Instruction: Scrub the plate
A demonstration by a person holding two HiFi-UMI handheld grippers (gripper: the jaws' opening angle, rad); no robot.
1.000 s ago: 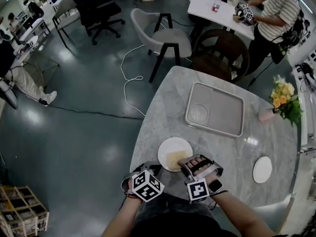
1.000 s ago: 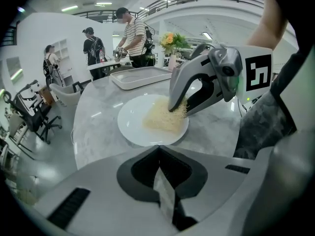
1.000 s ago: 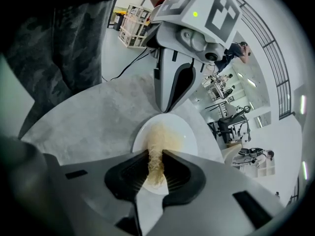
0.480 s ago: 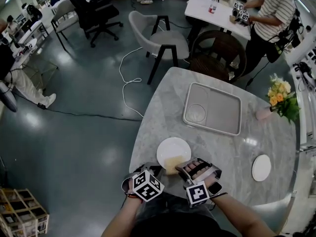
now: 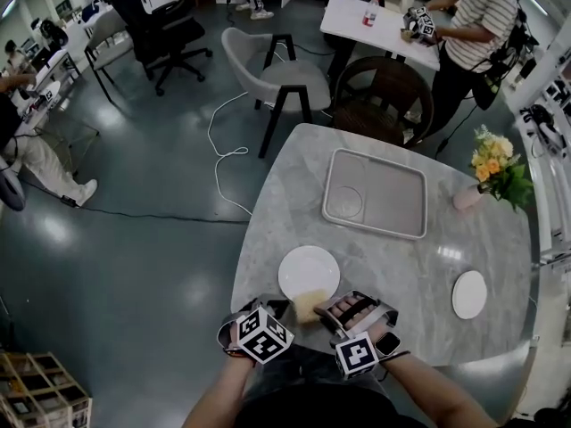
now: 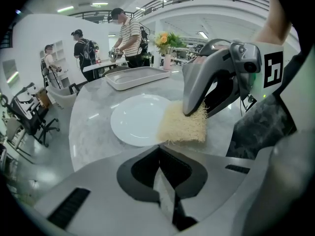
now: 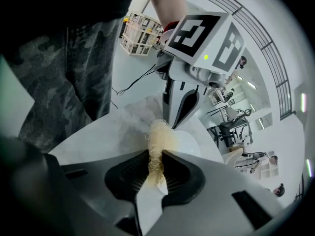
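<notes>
Straw-yellow and fibrous between tight jaws: clamping a scrub pad (image 7: pixel 156 144) in the right gripper (image 7: pixel 156 155), with loose strands poking out ahead. Resting the pad's flat side across the near rim of the white plate (image 5: pixel 309 272), partly on the plate and partly on the marble table (image 5: pixel 285 221). Holding the left gripper (image 6: pixel 158 149) with its jaws drawn together and nothing between them, pointing at the plate from just beside the pad. Touching or almost touching the plate's rim with its tips; not possible telling which. Working at the table's near edge, with the plate lying flat there, well apart from the grey tray (image 5: pixel 393 199), the smaller plate (image 5: pixel 469 294) and the flowers (image 5: pixel 498 169) farther along.
</notes>
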